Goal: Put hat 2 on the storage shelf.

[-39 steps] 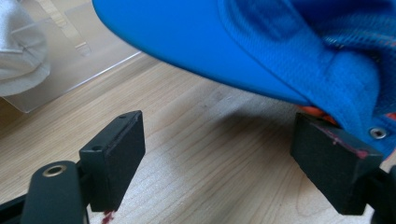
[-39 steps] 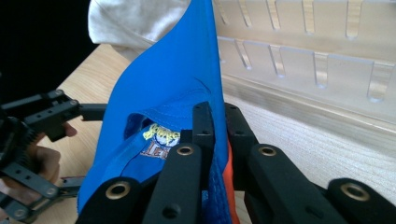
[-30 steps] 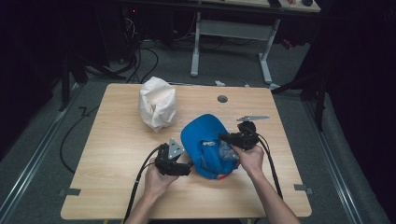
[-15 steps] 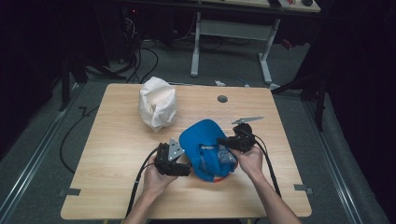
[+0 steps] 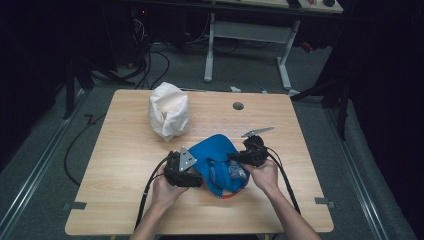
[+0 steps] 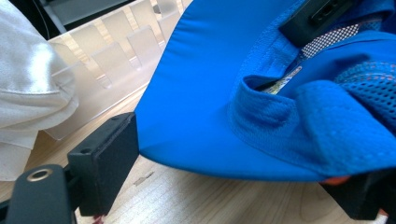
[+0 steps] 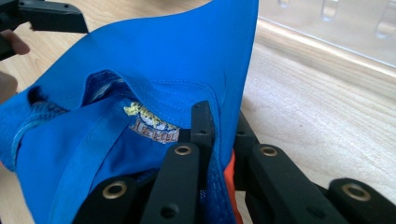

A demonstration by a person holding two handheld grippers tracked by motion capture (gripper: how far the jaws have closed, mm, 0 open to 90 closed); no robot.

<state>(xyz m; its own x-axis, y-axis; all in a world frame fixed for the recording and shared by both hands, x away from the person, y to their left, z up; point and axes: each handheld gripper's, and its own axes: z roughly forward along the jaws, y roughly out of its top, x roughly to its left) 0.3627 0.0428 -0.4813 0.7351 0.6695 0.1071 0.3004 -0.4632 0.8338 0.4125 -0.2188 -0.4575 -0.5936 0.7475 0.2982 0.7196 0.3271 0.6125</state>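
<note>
My right gripper (image 7: pixel 212 154) has its jaws pinched on the rim of the blue cap (image 5: pixel 216 161), fabric sandwiched between them low in the right gripper view — I judge that grip is there to hold the cap upturned so its inside stays exposed. My left gripper (image 5: pixel 184 170) sits at the cap's other side; in the left gripper view its jaws stand wide apart with the brim's edge lying between them, one jaw touching the edge, nothing clamped. That reads to me as lining up a second hold opposite the first.

The cap lies low of centre on the light wooden surface (image 5: pixel 120 150). Above and left of it stands a white cloth bag (image 5: pixel 169 110), apart from the cap. Farther up is a round hole (image 5: pixel 238 106) — beyond the surface, grey floor, cables and white table legs (image 5: pixel 210 50) in a dark room.
</note>
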